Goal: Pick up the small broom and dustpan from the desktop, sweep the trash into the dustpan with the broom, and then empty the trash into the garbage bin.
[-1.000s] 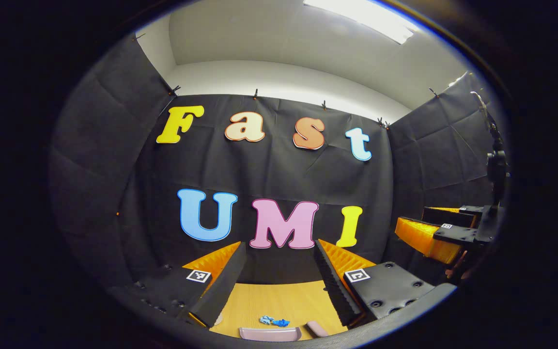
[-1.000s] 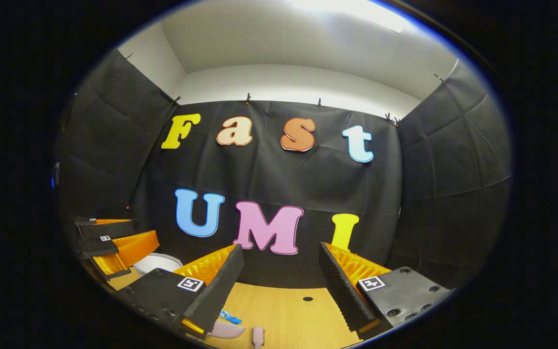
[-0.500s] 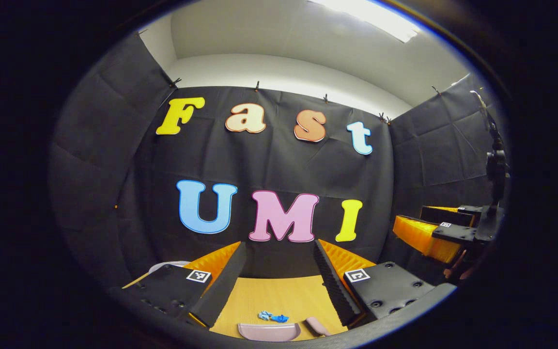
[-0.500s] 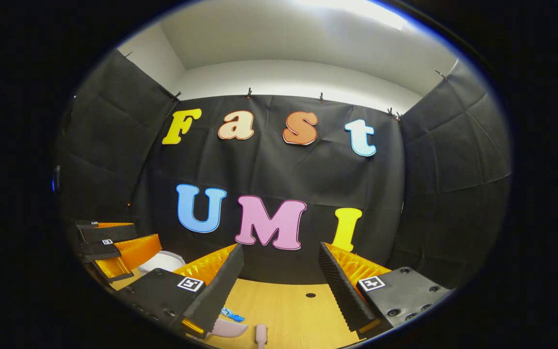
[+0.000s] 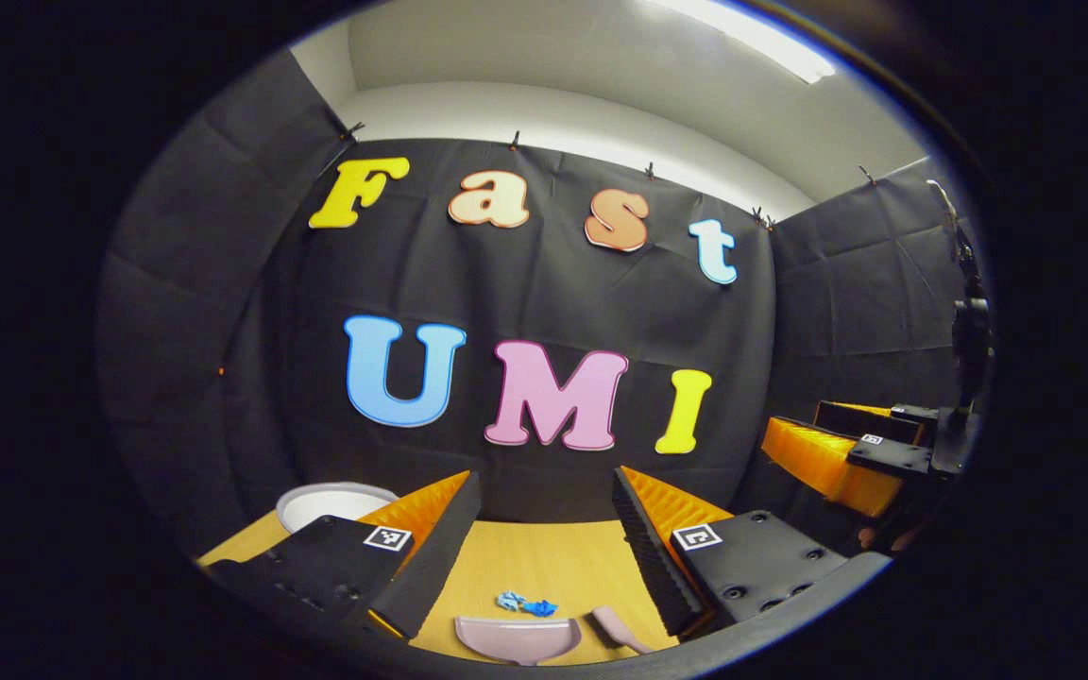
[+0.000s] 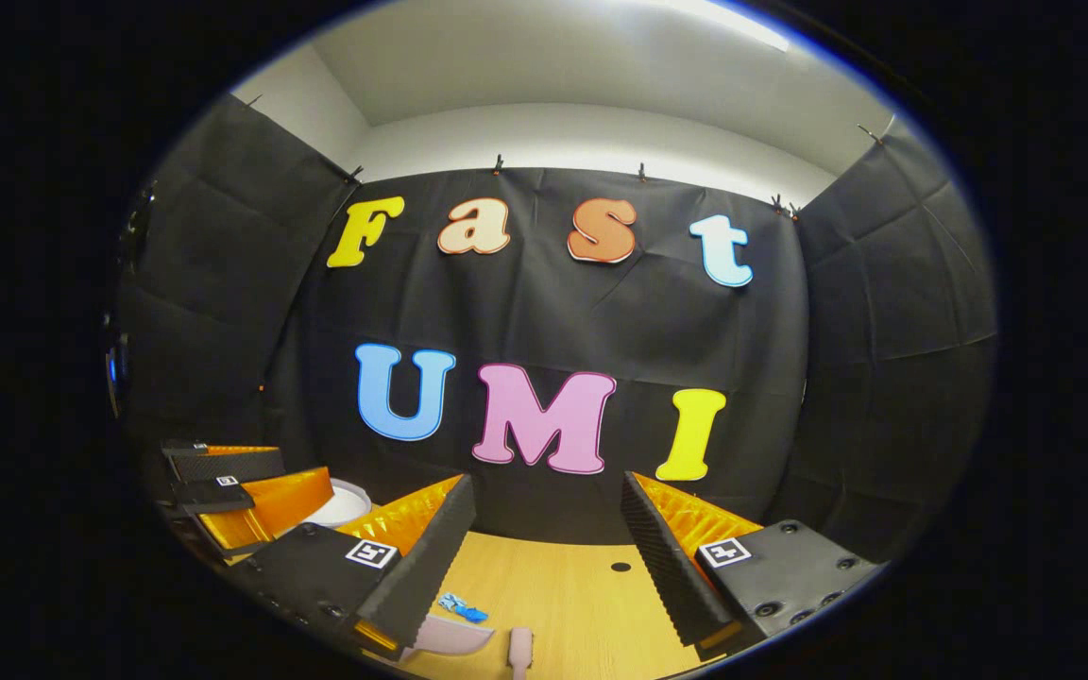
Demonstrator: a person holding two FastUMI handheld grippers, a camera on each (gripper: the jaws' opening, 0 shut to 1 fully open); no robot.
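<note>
On the wooden desktop [image 5: 544, 571] lies a pale pink dustpan [image 5: 518, 638], with a blue scrap of trash [image 5: 523, 603] just beyond it. The pink broom [image 5: 618, 628] lies to its right. My left gripper [image 5: 544, 501] hangs open above the desk, nothing between its fingers. In the right gripper view the dustpan [image 6: 454, 635], the trash [image 6: 462, 608] and the broom's handle end [image 6: 520, 650] sit low at the frame's bottom. My right gripper [image 6: 549, 502] is open and empty too. The right gripper [image 5: 837, 453] shows at the far right of the left gripper view, and the left gripper [image 6: 242, 486] at the far left of the right one.
A white round garbage bin [image 5: 331, 501] stands at the desk's back left, also seen as the bin [image 6: 344, 505] behind the left gripper. A small dark hole [image 6: 620, 567] marks the desktop near the back wall. Black cloth walls close the booth on three sides.
Both views have tipped downward: the desk, dustpan, trash and broom show higher in frame, and the white bin has come into the left gripper view. Both grippers stay open.
</note>
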